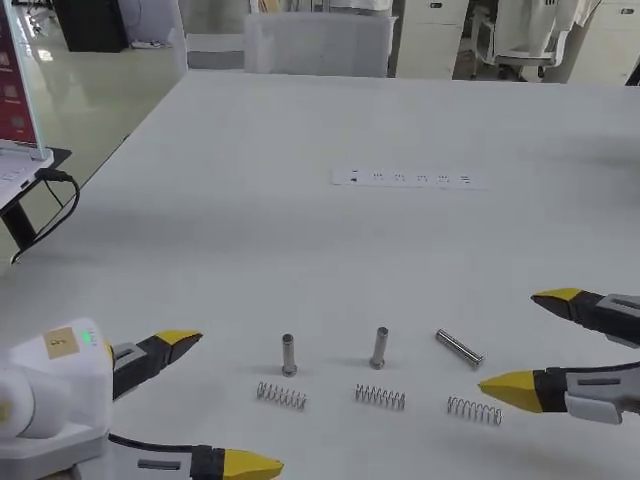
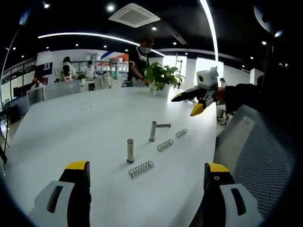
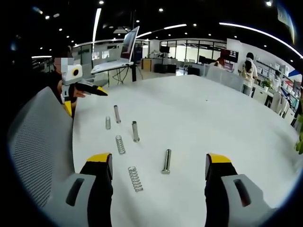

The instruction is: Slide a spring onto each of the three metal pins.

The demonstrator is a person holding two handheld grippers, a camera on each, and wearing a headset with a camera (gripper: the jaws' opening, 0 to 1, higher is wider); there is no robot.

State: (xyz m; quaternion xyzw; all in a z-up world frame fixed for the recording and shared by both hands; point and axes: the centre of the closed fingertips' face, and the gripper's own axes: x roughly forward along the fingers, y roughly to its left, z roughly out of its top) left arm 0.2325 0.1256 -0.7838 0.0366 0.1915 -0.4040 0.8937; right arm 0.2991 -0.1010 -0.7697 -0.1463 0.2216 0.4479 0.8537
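Head view: both grippers sit low at the near side of the bench [image 1: 300, 230], nothing held. Left gripper [image 1: 235, 400] has its jaws wide, and so does the right gripper [image 1: 510, 340]; each gripper view shows the same wide gap. Just past the tips, three springs lie flat in a row: left spring [image 1: 281, 396], middle spring [image 1: 380, 397] and right spring [image 1: 473, 410], the last just beside the right gripper's lower tip. Behind each is a pin. Left pin [image 1: 289, 355] and middle pin [image 1: 380, 347] stand upright; right pin [image 1: 459, 348] lies on its side, angled. No spring is on a pin yet. Handling, as judged: the springs are light thin wire, soft along their length, likely to roll or squirt out of a hard pinch. Take one across the coils near mid-length, close gently, and leave one open end free for the pin tip. The pins look stiff, smooth and slippery. The upright ones could topple at a side nudge, so steady them low on the shank. Take the fallen one mid-shank. Room: the bench's near edge, seen in the gripper views, runs near the spring row, so a dropped spring could roll off. Beyond the pins the bench is bare, with the power strip [image 1: 410, 179] well apart.
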